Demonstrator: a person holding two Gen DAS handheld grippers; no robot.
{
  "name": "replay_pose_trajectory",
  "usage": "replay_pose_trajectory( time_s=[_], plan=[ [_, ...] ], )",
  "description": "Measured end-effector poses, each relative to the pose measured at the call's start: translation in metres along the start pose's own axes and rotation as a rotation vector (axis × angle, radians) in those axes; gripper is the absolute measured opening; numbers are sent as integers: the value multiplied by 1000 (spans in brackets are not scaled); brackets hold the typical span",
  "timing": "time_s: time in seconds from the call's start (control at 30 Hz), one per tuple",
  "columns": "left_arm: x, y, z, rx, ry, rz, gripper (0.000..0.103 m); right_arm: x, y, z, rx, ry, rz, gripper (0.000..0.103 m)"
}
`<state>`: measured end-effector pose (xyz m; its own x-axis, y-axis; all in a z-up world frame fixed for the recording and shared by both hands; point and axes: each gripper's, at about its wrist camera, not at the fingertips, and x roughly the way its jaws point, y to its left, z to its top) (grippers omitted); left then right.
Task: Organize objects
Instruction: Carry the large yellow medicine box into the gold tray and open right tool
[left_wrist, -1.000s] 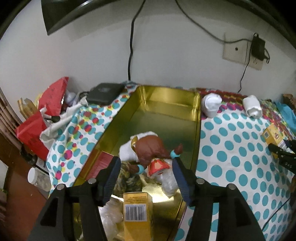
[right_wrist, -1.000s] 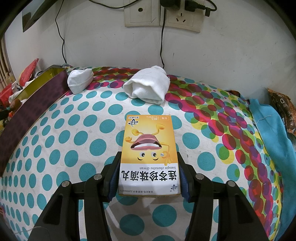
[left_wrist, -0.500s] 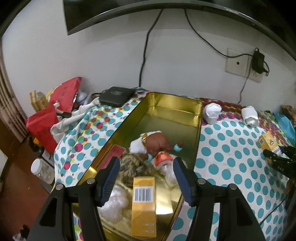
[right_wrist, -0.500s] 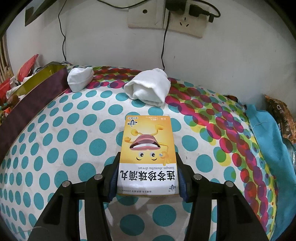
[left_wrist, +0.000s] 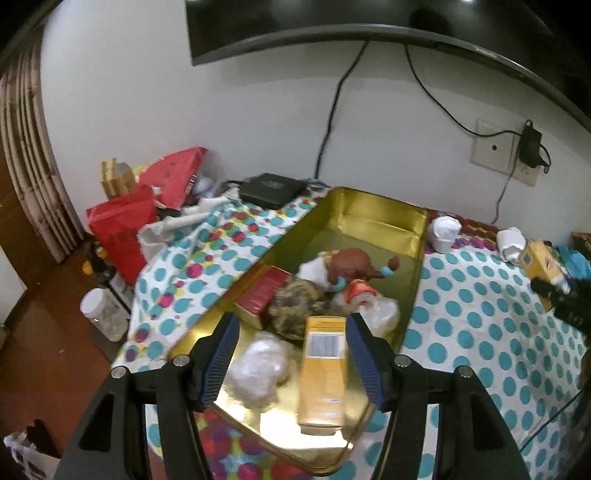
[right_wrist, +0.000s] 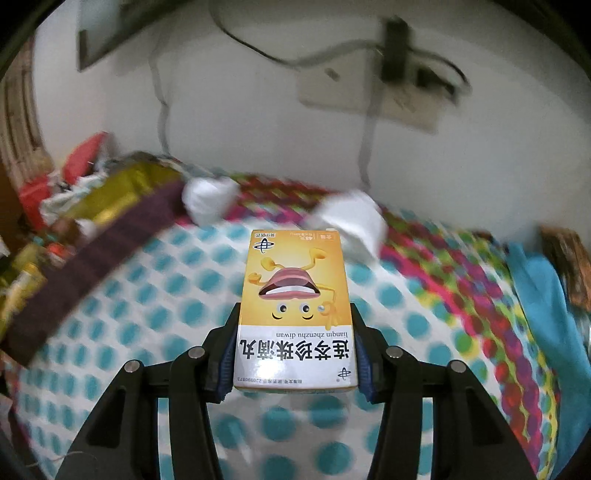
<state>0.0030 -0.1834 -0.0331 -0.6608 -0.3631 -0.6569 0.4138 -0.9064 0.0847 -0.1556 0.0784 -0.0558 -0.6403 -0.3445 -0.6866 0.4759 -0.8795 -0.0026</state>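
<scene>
At the left, the left gripper (left_wrist: 291, 345) hung above the near end of the long gold metal tin (left_wrist: 384, 218) with its jaws spread and nothing between them. Below it lay a gold cardboard box with a barcode (left_wrist: 325, 373), beside a white plastic bag (left_wrist: 258, 369) and a brown plush toy (left_wrist: 351, 264). At the right, the right gripper (right_wrist: 295, 347) was pinching the orange medicine box with a cartoon face (right_wrist: 295, 314) by its 2 long sides, lifted above the dotted cloth (right_wrist: 147, 295). The box's long axis ran along the fingers, toward 12 o'clock. The tin (right_wrist: 122, 192) lay at about 10 o'clock from this gripper, so I judged the carry had to go that way.
</scene>
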Motion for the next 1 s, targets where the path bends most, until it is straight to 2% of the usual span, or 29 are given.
replay_pose_trajectory(
  time_s=[0.17,0.23,0.37,0.47,0.57,0.73,1.0],
  plan=[
    [1,18,-4,-65,46,-25,62,-18,59,24,-94,-59,119,48],
    [-1,23,-4,-76,41,-26,62,-22,82,31,-133,-69,181,48],
    [-3,30,-5,-77,35,-7,62,-32,129,33,-198,-57,285,48],
    [-3,39,-6,-99,39,-7,62,-31,159,32,-251,-36,325,48],
    [-2,48,-7,-119,41,-7,62,-22,177,31,-274,5,341,48],
    [2,53,-10,-124,46,2,62,5,195,32,-264,59,320,48],
    [5,55,-12,-132,56,-21,62,28,210,50,-243,48,268,48]
  ],
)
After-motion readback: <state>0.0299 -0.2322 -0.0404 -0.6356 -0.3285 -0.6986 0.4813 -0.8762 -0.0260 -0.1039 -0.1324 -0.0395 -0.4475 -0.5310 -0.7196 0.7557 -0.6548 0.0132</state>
